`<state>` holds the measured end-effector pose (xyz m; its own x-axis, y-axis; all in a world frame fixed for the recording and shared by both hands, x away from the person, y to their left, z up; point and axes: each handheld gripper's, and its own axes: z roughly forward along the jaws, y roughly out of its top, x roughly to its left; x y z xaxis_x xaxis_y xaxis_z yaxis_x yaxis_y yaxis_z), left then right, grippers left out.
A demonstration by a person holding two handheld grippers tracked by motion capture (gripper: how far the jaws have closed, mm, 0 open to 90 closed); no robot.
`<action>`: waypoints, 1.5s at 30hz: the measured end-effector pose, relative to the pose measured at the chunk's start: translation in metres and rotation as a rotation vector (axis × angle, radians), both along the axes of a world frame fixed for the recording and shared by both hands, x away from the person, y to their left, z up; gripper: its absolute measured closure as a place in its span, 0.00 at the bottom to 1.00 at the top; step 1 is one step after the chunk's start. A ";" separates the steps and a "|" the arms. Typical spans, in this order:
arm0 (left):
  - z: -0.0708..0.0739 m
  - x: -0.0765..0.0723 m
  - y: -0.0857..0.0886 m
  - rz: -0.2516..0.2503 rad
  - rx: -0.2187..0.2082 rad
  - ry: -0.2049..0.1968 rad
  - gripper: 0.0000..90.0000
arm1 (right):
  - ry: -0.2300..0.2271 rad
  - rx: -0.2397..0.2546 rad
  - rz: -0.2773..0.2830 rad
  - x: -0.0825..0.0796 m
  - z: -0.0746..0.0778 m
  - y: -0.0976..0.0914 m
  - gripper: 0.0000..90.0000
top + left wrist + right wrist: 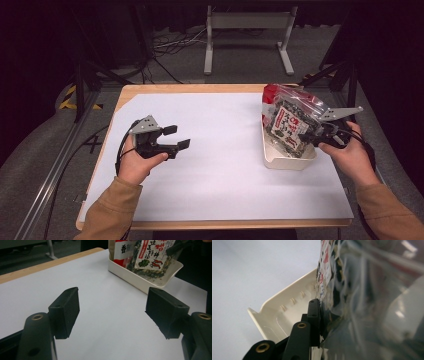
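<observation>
High view: our right gripper (pixel 314 134) pinches the bag (pixel 292 120) in the tray (pixel 287 161), near the table's (pixel 215 175) right edge. Left gripper (pixel 177 137) spread, holding nothing, near the left edge.

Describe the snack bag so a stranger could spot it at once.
Look to the right side of the white-covered table, where a shallow cream plastic tray sits. The clear plastic snack bag leans in it, gripped by the right gripper; its red top and dark speckled contents mark it.
</observation>
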<state>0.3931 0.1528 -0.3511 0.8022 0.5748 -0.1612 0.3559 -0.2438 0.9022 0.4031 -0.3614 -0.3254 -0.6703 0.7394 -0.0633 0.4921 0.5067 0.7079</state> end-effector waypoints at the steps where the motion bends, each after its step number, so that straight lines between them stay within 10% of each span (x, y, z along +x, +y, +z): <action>1: 0.000 0.000 0.000 -0.001 0.000 0.001 0.31 | 0.002 -0.003 0.001 0.000 0.001 0.000 0.82; 8: -0.002 -0.001 0.004 0.012 0.003 -0.010 0.27 | -0.037 -0.018 -0.011 -0.004 0.007 0.003 0.77; 18: -0.005 -0.008 0.016 0.032 -0.002 0.004 0.23 | -0.110 0.109 -0.066 -0.023 0.010 -0.016 0.35; 33: -0.009 -0.020 0.027 0.027 0.013 -0.032 0.20 | -0.164 0.172 -0.091 -0.065 0.005 -0.031 0.32; 45: -0.013 -0.031 0.042 0.012 -0.013 -0.059 0.19 | -0.224 0.266 0.009 -0.096 -0.003 -0.018 0.32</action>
<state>0.3620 0.1950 -0.3639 0.8034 0.5830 -0.1213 0.3051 -0.2280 0.9246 0.3072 -0.3795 -0.3289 -0.6681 0.7439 -0.0156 0.3059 0.2937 0.9057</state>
